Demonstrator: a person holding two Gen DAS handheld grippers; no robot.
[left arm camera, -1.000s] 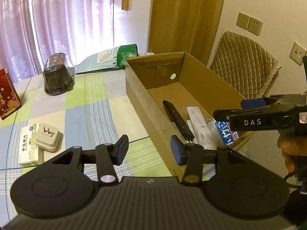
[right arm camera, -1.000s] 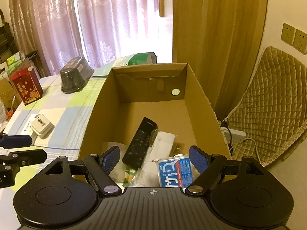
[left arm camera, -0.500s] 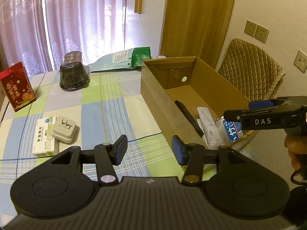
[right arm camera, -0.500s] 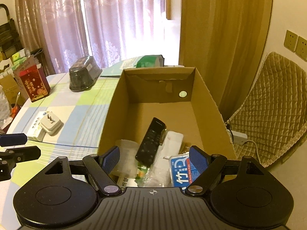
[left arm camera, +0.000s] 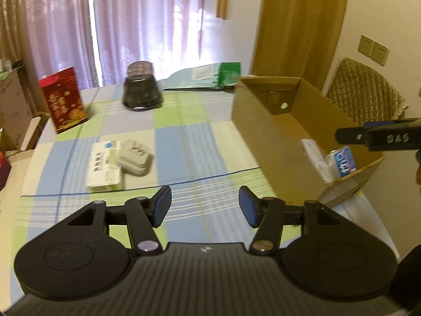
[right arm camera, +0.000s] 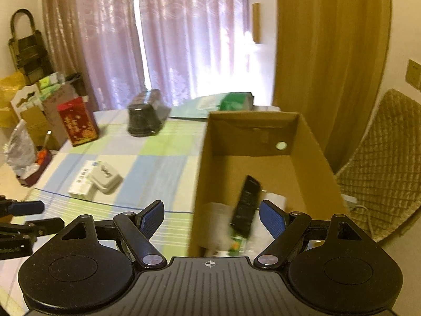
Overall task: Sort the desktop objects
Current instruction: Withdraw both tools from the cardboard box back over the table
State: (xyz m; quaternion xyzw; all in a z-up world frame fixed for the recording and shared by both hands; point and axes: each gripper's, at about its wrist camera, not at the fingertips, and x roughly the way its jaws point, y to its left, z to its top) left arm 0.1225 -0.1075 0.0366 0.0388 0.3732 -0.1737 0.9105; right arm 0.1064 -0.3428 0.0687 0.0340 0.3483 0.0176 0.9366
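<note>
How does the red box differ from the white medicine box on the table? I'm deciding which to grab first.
The red box stands upright near the table's far left edge with nothing on it; the white medicine box lies flat, nearer the open left claw, with a grey plug adapter resting partly on it. The red box looks taller and bulkier, the medicine box thin. Both sit outside the cardboard box.

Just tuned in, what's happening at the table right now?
A person holds a tool in each hand, sorting things into the cardboard box. Both the left tool and the right tool are open and empty. A black remote, a blue-labelled pack and some wrapped items already lie in the box. The grey plug adapter leaning on the white medicine box is among the things not yet sorted on the checked tablecloth.
</note>
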